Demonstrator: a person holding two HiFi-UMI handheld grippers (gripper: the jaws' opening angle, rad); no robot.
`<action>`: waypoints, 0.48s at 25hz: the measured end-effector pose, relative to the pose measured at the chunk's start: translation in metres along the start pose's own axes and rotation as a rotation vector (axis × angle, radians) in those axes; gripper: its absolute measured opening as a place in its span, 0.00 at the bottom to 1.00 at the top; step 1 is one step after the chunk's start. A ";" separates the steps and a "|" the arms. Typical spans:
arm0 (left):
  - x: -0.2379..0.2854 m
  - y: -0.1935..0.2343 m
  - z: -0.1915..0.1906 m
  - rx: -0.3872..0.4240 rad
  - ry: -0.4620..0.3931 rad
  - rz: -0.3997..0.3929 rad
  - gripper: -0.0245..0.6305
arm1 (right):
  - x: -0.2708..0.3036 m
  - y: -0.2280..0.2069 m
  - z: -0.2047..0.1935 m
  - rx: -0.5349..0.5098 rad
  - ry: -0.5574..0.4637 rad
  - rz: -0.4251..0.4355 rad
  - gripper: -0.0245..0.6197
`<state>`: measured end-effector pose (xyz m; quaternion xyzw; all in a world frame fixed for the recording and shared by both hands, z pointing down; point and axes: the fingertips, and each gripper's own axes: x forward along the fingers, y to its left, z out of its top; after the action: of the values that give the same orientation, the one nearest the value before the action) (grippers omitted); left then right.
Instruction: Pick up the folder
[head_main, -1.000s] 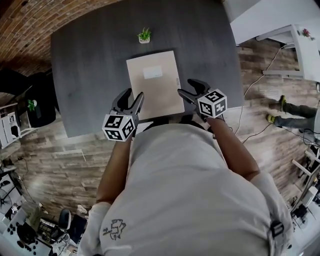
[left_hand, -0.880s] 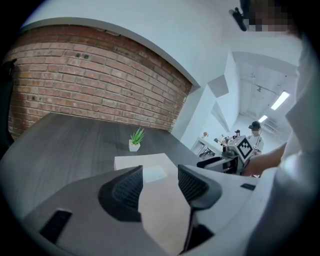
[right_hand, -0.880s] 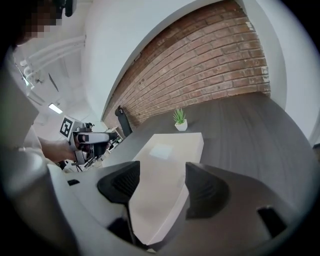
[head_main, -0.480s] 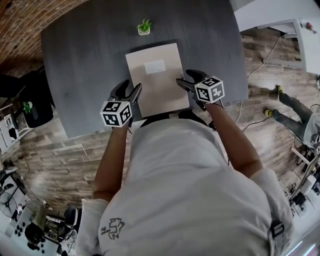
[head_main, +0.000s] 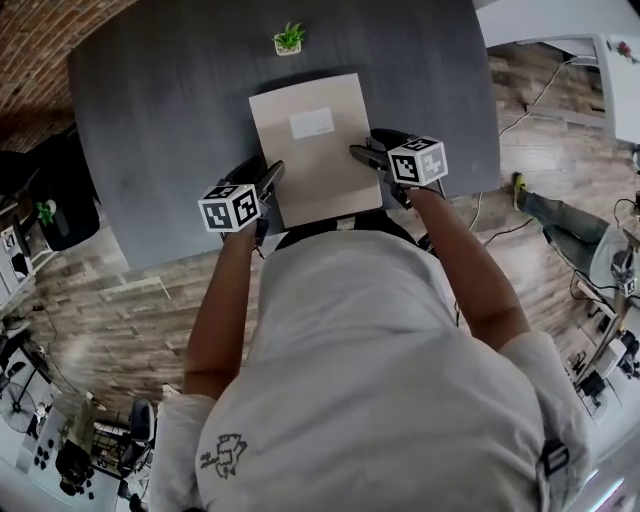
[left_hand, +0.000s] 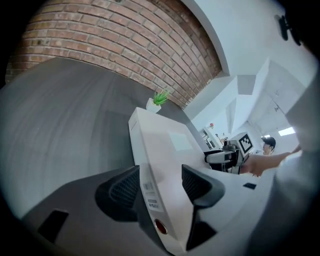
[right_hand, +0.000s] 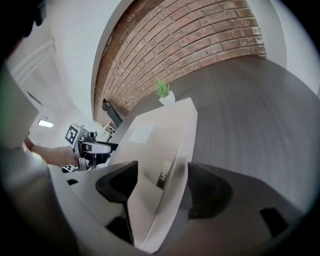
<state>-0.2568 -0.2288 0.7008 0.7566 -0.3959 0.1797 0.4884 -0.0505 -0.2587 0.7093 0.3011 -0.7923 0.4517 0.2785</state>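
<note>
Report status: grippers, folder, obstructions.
Left gripper and right gripper opening, each straddling a folder edge. Folder flat on table, not lifted. Plant beyond folder, not in the way.

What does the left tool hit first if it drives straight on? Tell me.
The folder: its edge stands between the opening jaws of the left tool, so going straight on, the tool would probably butt against that edge, with the table just beneath.

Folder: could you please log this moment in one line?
folder flat on table | left claw opening, astride edge | right claw opening, astride edge
</note>
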 end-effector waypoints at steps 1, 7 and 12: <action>0.002 0.002 -0.003 -0.011 0.008 0.001 0.44 | 0.001 0.001 0.000 0.011 0.006 0.004 0.53; 0.010 0.009 -0.013 -0.048 0.041 -0.003 0.45 | 0.004 0.003 -0.003 0.059 0.024 0.016 0.53; 0.015 0.010 -0.013 -0.060 0.052 -0.018 0.47 | 0.004 0.003 -0.002 0.068 0.022 0.016 0.52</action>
<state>-0.2533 -0.2260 0.7228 0.7402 -0.3814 0.1829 0.5226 -0.0550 -0.2567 0.7117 0.2990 -0.7759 0.4837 0.2731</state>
